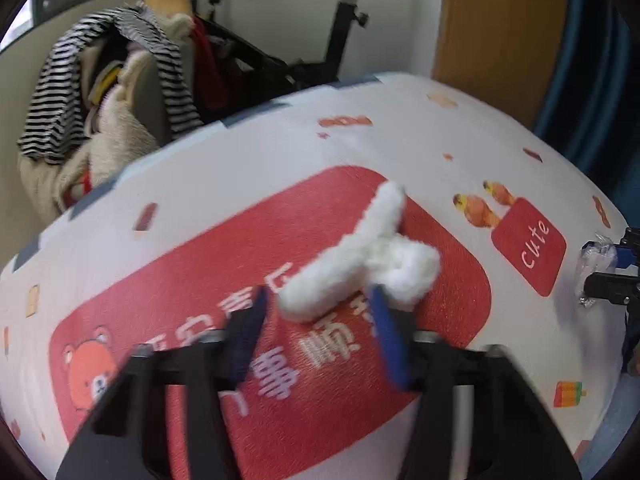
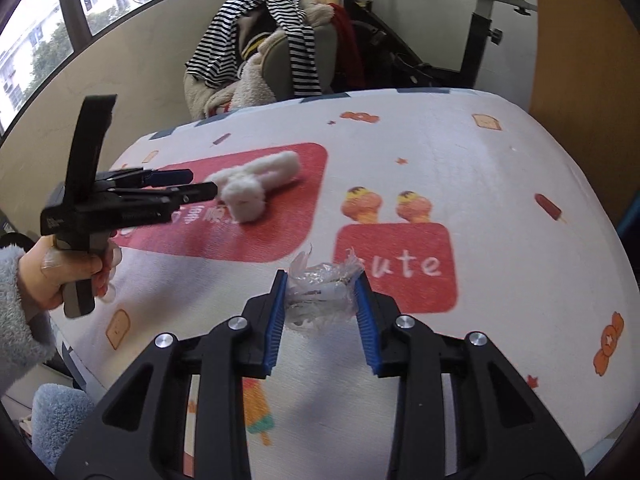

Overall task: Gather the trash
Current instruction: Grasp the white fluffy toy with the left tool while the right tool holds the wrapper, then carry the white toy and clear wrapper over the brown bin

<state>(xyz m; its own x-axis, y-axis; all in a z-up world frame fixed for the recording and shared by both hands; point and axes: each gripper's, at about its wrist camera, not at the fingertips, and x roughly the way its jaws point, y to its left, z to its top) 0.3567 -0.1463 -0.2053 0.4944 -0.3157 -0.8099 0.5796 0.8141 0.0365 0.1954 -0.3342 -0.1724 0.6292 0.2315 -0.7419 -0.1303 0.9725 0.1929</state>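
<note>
Here the table [image 2: 460, 168] carries a printed cloth with red panels, and two pieces of trash are on or over it. The right gripper [image 2: 322, 286] is closed on a crumpled clear wrapper [image 2: 320, 286], with a blue pad pressing on each side. The wrapper is near the red panel with the word "cute" [image 2: 400, 266], and its first letter is hidden behind the plastic. I cannot tell if the wrapper touches the cloth.

The white fluffy wad [image 1: 360, 256] lies on the big red panel, to the left of the wrapper. The left gripper [image 1: 318, 300] is at its near end with the jaws narrow. In the left wrist view the picture is blurred, and the right pad touches the wad while the left pad looks just apart from it. In the right wrist view the fingertips reach the wad from the left, but the contact is hard to make out, so I cannot tell if it is gripped.

A hand [image 2: 60, 268] in a fuzzy sleeve holds the left gripper.

Far behind the table, striped clothes [image 2: 256, 28] hang over a chair, mostly covering it.
</note>
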